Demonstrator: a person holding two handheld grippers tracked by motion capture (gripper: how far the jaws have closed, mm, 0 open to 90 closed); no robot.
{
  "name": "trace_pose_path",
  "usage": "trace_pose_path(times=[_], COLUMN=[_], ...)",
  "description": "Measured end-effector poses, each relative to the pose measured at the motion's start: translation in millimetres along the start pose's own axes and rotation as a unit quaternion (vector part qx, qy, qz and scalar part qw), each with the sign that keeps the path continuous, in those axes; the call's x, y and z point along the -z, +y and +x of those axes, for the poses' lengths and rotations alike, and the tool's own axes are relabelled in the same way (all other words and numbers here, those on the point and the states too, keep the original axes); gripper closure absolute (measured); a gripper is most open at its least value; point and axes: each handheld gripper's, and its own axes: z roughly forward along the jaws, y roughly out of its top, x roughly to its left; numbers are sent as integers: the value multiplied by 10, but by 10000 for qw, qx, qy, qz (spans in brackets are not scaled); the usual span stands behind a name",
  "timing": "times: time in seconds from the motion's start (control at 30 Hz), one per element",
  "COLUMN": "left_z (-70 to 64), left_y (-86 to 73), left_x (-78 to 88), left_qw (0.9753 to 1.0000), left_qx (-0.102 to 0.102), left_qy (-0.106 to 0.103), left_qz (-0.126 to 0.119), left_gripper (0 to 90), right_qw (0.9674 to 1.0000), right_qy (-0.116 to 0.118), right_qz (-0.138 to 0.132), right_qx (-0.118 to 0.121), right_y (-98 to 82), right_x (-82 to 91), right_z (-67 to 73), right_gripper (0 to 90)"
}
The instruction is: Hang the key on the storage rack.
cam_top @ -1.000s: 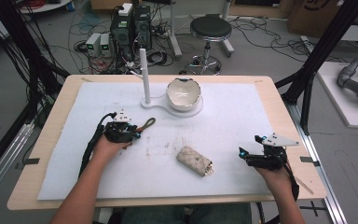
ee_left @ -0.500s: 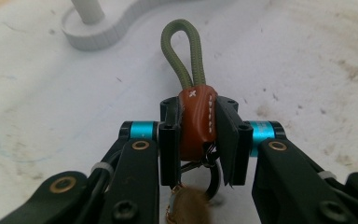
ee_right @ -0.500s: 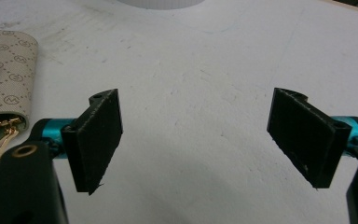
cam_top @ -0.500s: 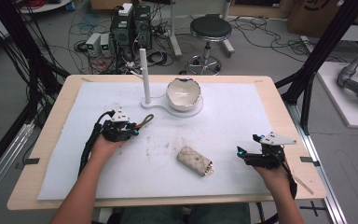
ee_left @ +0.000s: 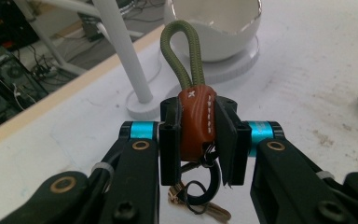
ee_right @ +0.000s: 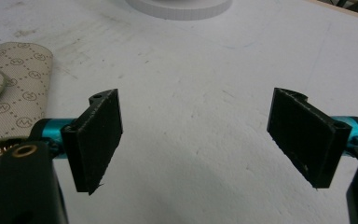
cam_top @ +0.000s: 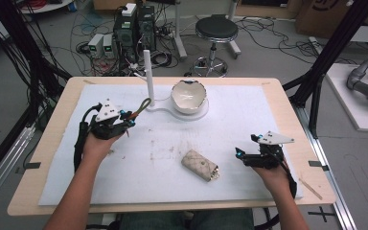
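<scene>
Above the mat's left side, left gripper raised, fingers clenched on the keychain; right gripper low, fingers released.

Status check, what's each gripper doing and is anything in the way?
Left gripper shut on keychain, lifted off table. Right gripper open, hovering beside pouch. White post and bowl ahead; path between clear.

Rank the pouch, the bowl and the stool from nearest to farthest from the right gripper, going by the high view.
From the right gripper:
1. Pouch, just to its left on the white mat.
2. Bowl, farther up the table, on the white stand.
3. Stool, on the floor beyond the table's far edge.
</scene>
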Motion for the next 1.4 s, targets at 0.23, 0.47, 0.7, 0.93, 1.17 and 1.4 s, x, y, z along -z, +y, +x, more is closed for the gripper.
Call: trace_pose_path(times=[0.23,0.47,0.7,0.93,1.17,1.4], left_z=[58,161,262,308,327,344], left_y=[266,501,703,787,769,741], left_x=[168,253,187,79,-19,-114], left_qw=[9995,9988,9982,9980,9973,9968], left_qx=[-161,-258,-367,-410,-449,-491], left_qy=[139,272,406,450,579,617], left_qz=[-214,-319,-257,-168,-63,93], left_gripper=[724,723,723,723,721,721], right_qw=[9999,9998,9998,9998,9999,9999], right_qy=[114,169,178,158,139,122], right_qz=[8,32,60,33,19,35], right_qx=[90,117,113,70,-5,-3], right_y=[65,99,101,89,57,38], right_x=[-109,-164,-174,-153,-125,-99], right_z=[27,55,57,38,7,9], right_gripper=[184,184,184,184,184,184])
